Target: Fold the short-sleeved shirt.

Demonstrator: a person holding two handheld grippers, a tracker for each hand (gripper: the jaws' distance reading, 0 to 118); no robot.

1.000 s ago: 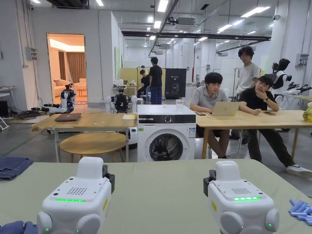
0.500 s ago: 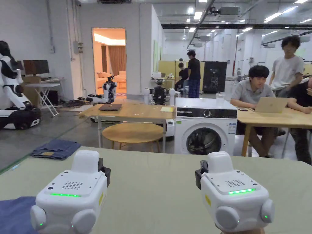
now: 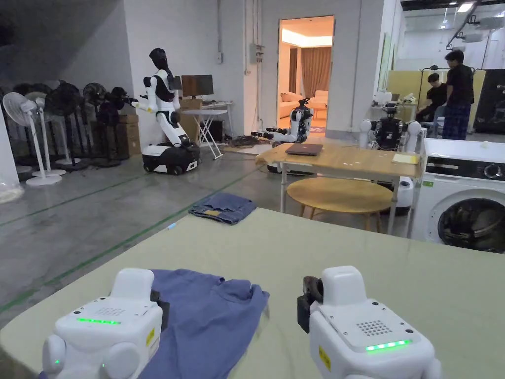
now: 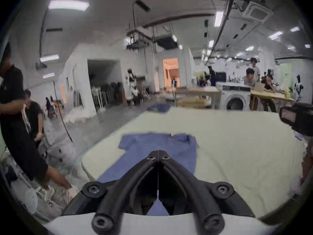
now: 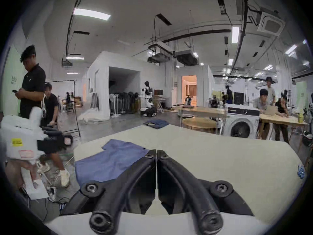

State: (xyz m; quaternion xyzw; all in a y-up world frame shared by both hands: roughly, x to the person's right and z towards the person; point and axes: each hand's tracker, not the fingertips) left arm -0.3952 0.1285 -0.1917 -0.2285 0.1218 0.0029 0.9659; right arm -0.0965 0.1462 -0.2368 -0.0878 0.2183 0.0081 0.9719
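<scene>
- One blue shirt [image 3: 207, 321] on one green table [image 3: 345, 256], under and ahead of the left jaws.
- Two grippers: left [image 4: 158, 154], right [image 5: 156, 153], jaws together.
- One pair of jeans [image 3: 223, 207], far ahead.
- One washing machine [image 3: 466, 197].

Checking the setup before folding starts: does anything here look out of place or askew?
The blue shirt lies rumpled at the table's left edge, one part overhanging it. A second dark blue garment sits at the far corner. Nothing looks damaged.
</scene>
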